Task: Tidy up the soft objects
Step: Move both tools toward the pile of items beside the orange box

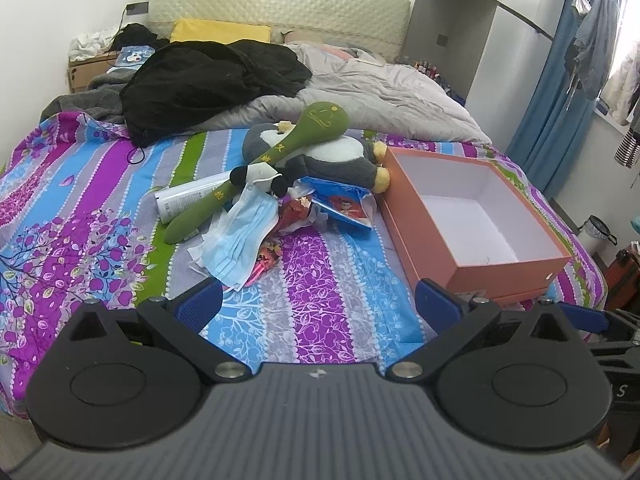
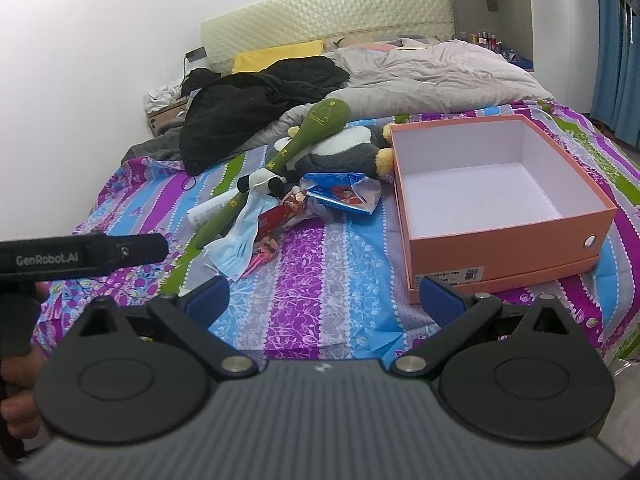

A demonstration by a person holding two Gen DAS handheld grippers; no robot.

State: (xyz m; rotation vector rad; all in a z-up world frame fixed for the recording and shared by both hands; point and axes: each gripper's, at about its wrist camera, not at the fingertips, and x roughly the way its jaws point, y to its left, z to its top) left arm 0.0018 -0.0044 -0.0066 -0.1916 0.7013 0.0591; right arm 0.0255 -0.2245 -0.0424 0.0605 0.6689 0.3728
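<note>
The open orange cardboard box (image 2: 504,232) with white lining holds nothing; the grey penguin plush (image 2: 344,152) lies just beside it. Both grippers' fingers (image 1: 200,300) (image 2: 208,300) spread wide, gripping nothing.

Place: home bedroom, lived-in.
Bed: striped floral sheet (image 1: 304,320), rumpled grey duvet (image 1: 360,92), yellow pillow (image 1: 220,32).
Head end: quilted cream headboard (image 1: 280,4) against white wall.
Window side: blue curtain (image 1: 560,92), clothes on hangers (image 1: 596,40).
Clutter: black garment (image 1: 208,76) heaped on bedding.
</note>
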